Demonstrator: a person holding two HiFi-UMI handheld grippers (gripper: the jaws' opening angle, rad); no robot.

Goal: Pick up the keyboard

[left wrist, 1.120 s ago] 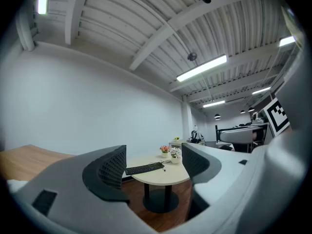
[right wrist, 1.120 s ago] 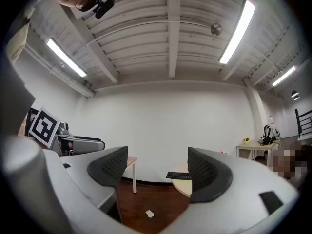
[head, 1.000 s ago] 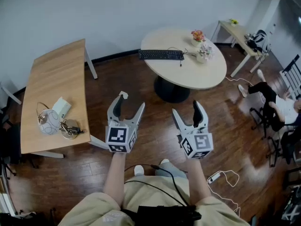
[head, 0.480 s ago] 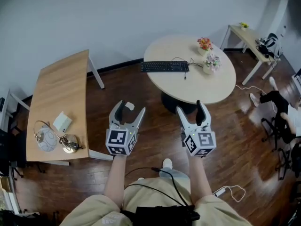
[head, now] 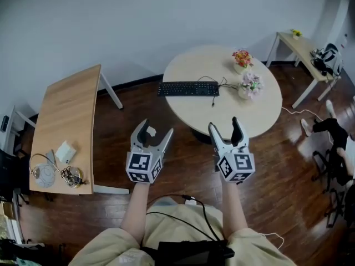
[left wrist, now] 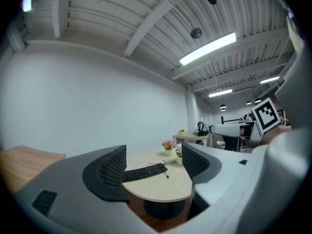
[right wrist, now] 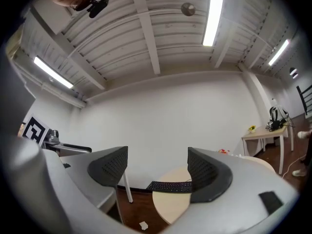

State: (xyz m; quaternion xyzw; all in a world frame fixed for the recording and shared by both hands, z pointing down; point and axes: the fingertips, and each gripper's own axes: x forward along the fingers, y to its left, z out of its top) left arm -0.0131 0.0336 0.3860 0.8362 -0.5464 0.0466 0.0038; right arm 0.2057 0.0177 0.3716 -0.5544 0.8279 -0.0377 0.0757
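Lying crosswise on round beige tabletop (head: 255, 112), well ahead: flat black keyboard (head: 187, 88), about equally near left tool (head: 157, 126) and right tool (head: 223, 123), both gaping empty.

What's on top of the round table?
On the round beige table: a flat black keyboard with its thin cable, a pink-flowered pot and a red-flowered pot. The tabletop hides most of the dark pedestal.

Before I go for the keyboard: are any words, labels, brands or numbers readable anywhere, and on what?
No text can be read in any view.
keyboard: key legends too small to read.
left gripper and right gripper: cubes carry black-and-white square marker patterns only, no letters or numbers.
white box on the wooden table: no print legible.
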